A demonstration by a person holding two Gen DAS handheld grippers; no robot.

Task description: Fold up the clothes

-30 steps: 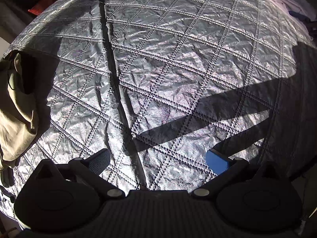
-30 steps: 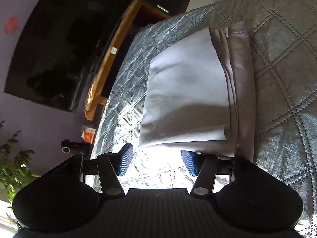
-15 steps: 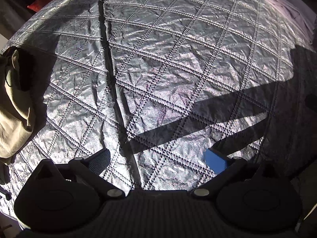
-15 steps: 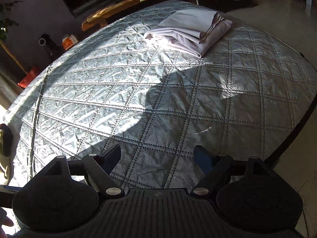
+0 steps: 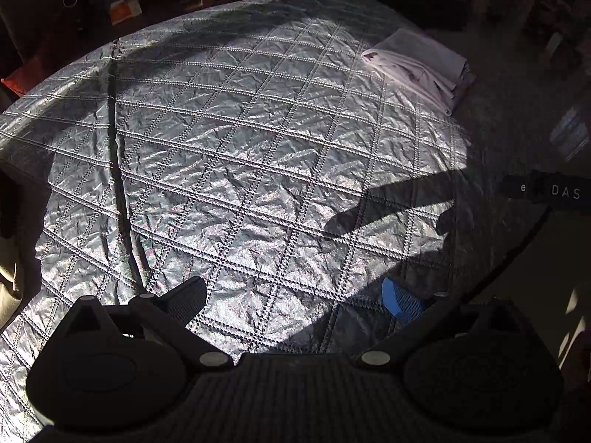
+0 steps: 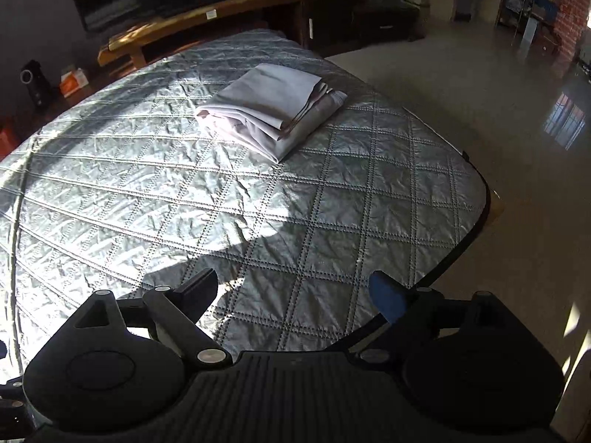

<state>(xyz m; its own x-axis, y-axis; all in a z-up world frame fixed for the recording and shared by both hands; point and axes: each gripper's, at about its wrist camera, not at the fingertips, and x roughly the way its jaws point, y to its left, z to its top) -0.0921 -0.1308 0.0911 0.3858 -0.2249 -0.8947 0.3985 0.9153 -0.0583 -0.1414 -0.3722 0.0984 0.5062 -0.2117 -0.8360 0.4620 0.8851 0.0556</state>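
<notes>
A folded pale lilac garment (image 6: 273, 105) lies on the far right part of the silver quilted surface (image 6: 147, 199), well ahead of my right gripper (image 6: 295, 293). Its jaws are opening, wide apart, with nothing between them. The left wrist view shows the same folded garment (image 5: 417, 62) at the far right corner. My left gripper (image 5: 299, 297) hangs open and empty above the quilt. An olive-tan garment (image 5: 9, 277) shows only as a sliver at the left edge. Part of the right gripper's body (image 5: 546, 190) pokes in from the right.
The quilted surface's dark right edge (image 6: 476, 229) drops to a pale tiled floor (image 6: 517, 147). A wooden bench (image 6: 199, 26) and a dark screen stand behind it. An orange box (image 6: 72, 81) and a small black speaker (image 6: 31, 81) sit at the back left.
My right gripper let go of the folded lilac garment, opened wide, rolled level and drew back and up from it. My left gripper rose and tilted; the olive garment slid nearly out of view.
</notes>
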